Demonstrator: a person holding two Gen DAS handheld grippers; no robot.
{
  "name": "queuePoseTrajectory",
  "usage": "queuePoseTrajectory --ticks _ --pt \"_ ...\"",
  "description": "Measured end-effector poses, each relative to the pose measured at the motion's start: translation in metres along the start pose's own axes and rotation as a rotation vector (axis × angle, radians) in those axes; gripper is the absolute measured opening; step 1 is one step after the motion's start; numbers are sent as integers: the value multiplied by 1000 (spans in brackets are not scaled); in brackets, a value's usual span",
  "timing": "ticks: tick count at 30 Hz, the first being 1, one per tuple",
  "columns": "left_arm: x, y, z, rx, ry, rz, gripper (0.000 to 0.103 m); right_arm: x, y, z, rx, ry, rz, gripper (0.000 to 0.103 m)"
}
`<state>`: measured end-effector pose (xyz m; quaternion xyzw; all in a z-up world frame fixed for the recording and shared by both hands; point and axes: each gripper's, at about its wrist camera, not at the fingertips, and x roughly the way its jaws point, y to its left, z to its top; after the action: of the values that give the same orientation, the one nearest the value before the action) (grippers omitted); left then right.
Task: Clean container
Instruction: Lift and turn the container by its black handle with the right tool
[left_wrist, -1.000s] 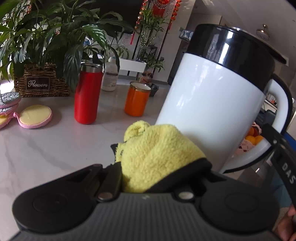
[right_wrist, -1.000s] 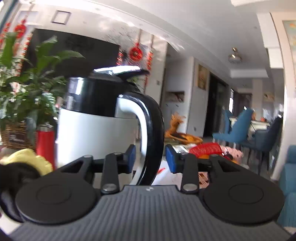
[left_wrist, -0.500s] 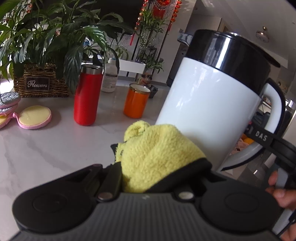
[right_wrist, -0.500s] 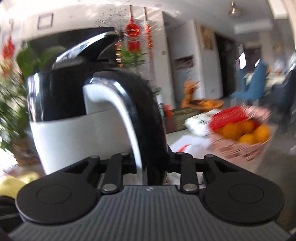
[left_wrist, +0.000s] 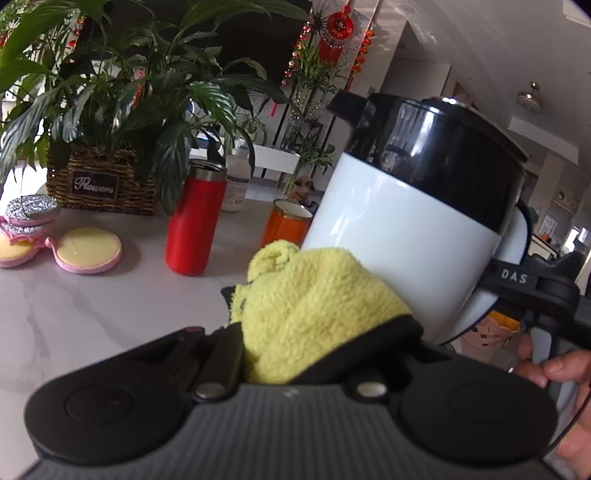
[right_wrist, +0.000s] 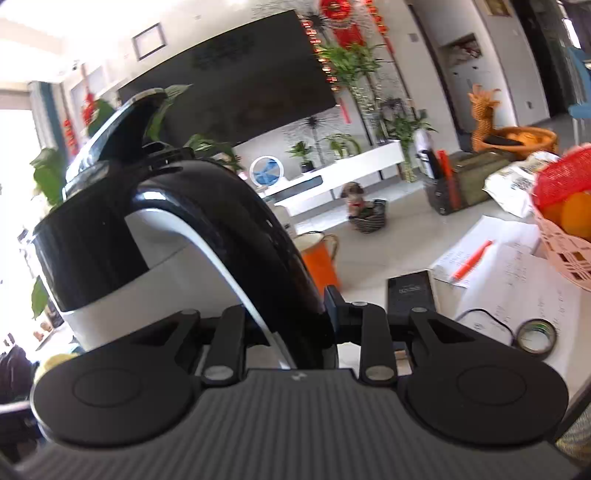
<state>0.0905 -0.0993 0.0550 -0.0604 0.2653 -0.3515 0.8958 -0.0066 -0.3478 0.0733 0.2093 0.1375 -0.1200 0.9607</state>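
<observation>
A white kettle (left_wrist: 399, 236) with a black top and black handle is tilted and lifted off the counter. My right gripper (right_wrist: 288, 306) is shut on the kettle's handle (right_wrist: 258, 236); it shows from the side in the left wrist view (left_wrist: 517, 280). My left gripper (left_wrist: 314, 321) is shut on a yellow fluffy cloth (left_wrist: 314, 302), which sits just below and left of the kettle's white body, close to it; I cannot tell if they touch.
On the marble counter (left_wrist: 74, 310) stand a red bottle (left_wrist: 194, 225), an orange cup (left_wrist: 284, 225), a wicker plant basket (left_wrist: 99, 184) and pink-rimmed pads (left_wrist: 88, 251). To the right lie papers (right_wrist: 498, 266), a phone (right_wrist: 410, 291), a tape roll (right_wrist: 535, 334) and a fruit basket (right_wrist: 565, 236).
My right gripper closed on the kettle's handle and lifted and tilted the kettle leftward. The left gripper with the cloth stayed nearly still.
</observation>
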Motion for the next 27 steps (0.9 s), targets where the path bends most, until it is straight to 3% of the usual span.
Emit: queuePoseTrajectory --ticks 6,9,13,15,16,17,18,19,22,27 --pt "-16 24 3 -82 -18 2 7 7 16 -12 -125 -51 42 31" --pt "-19 29 4 -94 -25 13 7 -10 22 -15 -223 -162 48 34" --pt "-24 31 8 -87 -44 23 7 -56 45 -34 -354 -305 -18 39" --pt "-24 31 9 -87 -50 26 7 -82 56 -59 -429 -419 -59 38" --pt "-24 31 10 -87 -53 27 7 -89 60 -67 -453 -436 -49 33" --pt "-25 31 10 -86 -56 29 7 -90 63 -72 -469 -424 -39 28" --pt "-25 31 10 -87 -59 29 7 -89 69 -78 -484 -401 -33 13" --pt "-24 31 11 -84 -60 29 7 -86 73 -82 -493 -379 -35 9" --pt "-25 27 11 -63 -65 36 7 -67 82 -83 -462 -319 -97 3" --pt "-27 20 10 -17 -83 40 8 -36 97 -80 -424 -282 -204 3"
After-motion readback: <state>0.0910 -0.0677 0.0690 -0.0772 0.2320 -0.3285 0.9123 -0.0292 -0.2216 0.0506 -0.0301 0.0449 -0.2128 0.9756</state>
